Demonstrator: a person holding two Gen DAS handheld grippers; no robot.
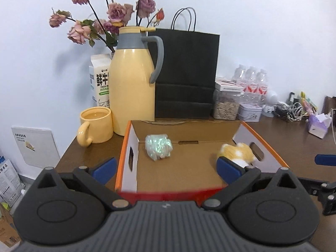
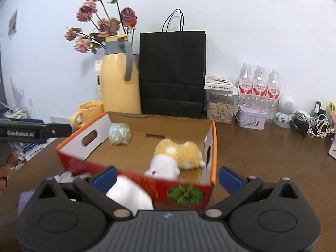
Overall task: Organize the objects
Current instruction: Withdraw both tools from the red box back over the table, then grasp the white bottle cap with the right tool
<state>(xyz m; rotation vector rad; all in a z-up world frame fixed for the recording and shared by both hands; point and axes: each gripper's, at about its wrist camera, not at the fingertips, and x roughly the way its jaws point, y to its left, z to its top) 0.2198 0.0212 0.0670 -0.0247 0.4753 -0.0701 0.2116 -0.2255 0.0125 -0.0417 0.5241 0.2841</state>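
An open cardboard box with orange rim and red front stands on the brown table; it also shows in the right wrist view. Inside lie a shiny greenish wrapped ball at the back left and a yellow-and-white plush toy at the right. My left gripper is open and empty over the box's near edge. My right gripper is open at the box's front wall. A white soft object lies between its fingers, near the left one; no grip shows.
Behind the box stand a yellow thermos jug, a yellow mug, a milk carton, a black paper bag, a seed jar, a tin, water bottles and tangled cables.
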